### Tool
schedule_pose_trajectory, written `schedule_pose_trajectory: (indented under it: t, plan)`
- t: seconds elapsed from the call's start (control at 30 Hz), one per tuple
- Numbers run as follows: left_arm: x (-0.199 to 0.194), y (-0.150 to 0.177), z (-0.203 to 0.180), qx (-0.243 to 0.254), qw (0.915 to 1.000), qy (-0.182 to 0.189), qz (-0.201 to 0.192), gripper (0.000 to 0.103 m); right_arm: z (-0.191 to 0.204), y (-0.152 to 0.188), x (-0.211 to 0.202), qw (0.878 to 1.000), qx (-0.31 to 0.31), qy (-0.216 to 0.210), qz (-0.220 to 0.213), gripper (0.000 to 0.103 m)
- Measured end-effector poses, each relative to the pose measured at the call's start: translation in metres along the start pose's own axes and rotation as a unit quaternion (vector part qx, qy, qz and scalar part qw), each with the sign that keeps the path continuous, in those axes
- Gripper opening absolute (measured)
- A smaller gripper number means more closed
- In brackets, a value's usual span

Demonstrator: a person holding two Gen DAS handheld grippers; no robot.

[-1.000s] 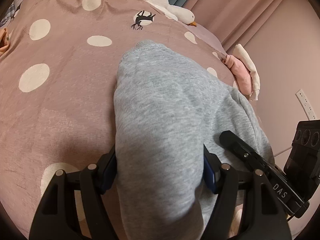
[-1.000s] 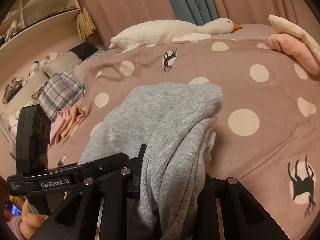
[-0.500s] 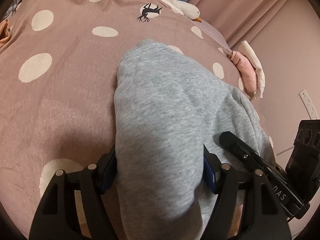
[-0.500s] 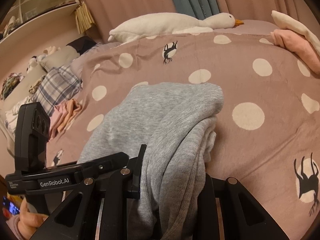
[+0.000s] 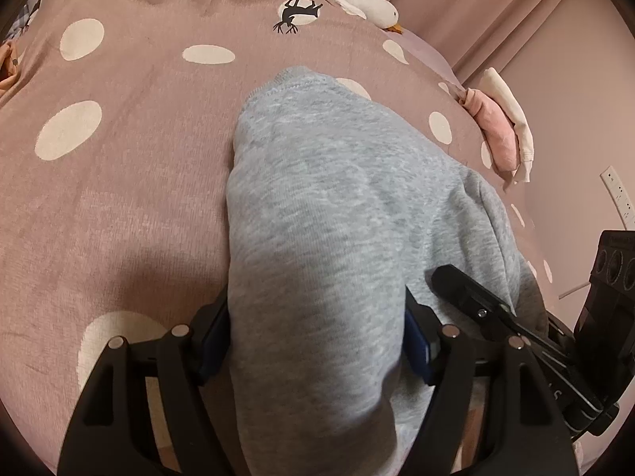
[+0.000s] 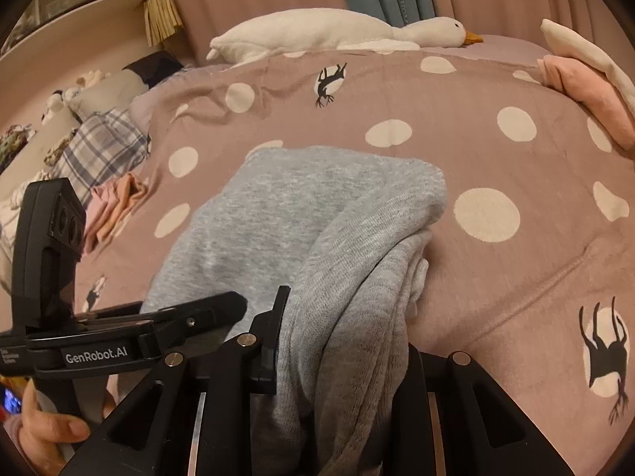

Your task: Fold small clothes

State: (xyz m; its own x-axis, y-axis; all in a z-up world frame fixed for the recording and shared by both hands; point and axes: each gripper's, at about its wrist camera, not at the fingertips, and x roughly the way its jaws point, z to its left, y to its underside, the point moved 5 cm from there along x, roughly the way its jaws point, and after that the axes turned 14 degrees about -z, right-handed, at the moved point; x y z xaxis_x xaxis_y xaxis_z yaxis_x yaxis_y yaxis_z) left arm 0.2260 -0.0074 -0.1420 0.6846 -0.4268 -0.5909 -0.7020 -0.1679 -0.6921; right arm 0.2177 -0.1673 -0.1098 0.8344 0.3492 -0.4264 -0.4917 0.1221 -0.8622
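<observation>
A grey knit garment [image 5: 337, 218] lies on the pink dotted bedspread [image 5: 119, 182], its far hem toward the plush goose. My left gripper [image 5: 317, 341] is shut on the near left part of the garment, cloth bulging between its fingers. My right gripper [image 6: 341, 341] is shut on the bunched near right edge of the same garment [image 6: 285, 206]. The two grippers are close side by side; the left one shows in the right wrist view [image 6: 131, 337], the right one in the left wrist view [image 5: 500, 313]. The gripped edge is lifted and folded over the rest.
A white plush goose [image 6: 329, 31] lies at the bed's far edge. Folded pink and cream clothes [image 6: 583, 79] sit at far right. A plaid garment [image 6: 99, 146] and peach clothes [image 6: 115, 202] lie at left. A wall socket [image 5: 617, 194] is right of the bed.
Both grippers have moved a little forward and tipped with the garment still held; the goose and far bed edge sit lower in view. The grip is unchanged.
</observation>
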Motion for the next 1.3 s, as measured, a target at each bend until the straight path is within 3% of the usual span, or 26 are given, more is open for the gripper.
schedule_pose_trajectory:
  t: [0.6, 0.77, 0.93, 1.3]
  plan:
    - [0.002, 0.007, 0.001, 0.009, 0.9999, -0.006, 0.008, 0.080, -0.018, 0.016, 0.000, 0.998, 0.057, 0.000, 0.019, 0.028]
    - [0.002, 0.009, 0.001, 0.009, 0.9999, -0.006, 0.011, 0.082, -0.025, 0.018, 0.001, 0.997, 0.078, 0.000, 0.022, 0.034]
    - [-0.001, 0.012, 0.001, 0.016, 0.9997, -0.013, 0.013, 0.086, -0.032, 0.021, -0.001, 0.995, 0.098, 0.004, 0.024, 0.047]
    - [-0.009, 0.019, 0.006, 0.032, 0.9987, -0.037, 0.016, 0.100, -0.037, 0.027, -0.010, 0.993, 0.112, 0.004, 0.031, 0.053]
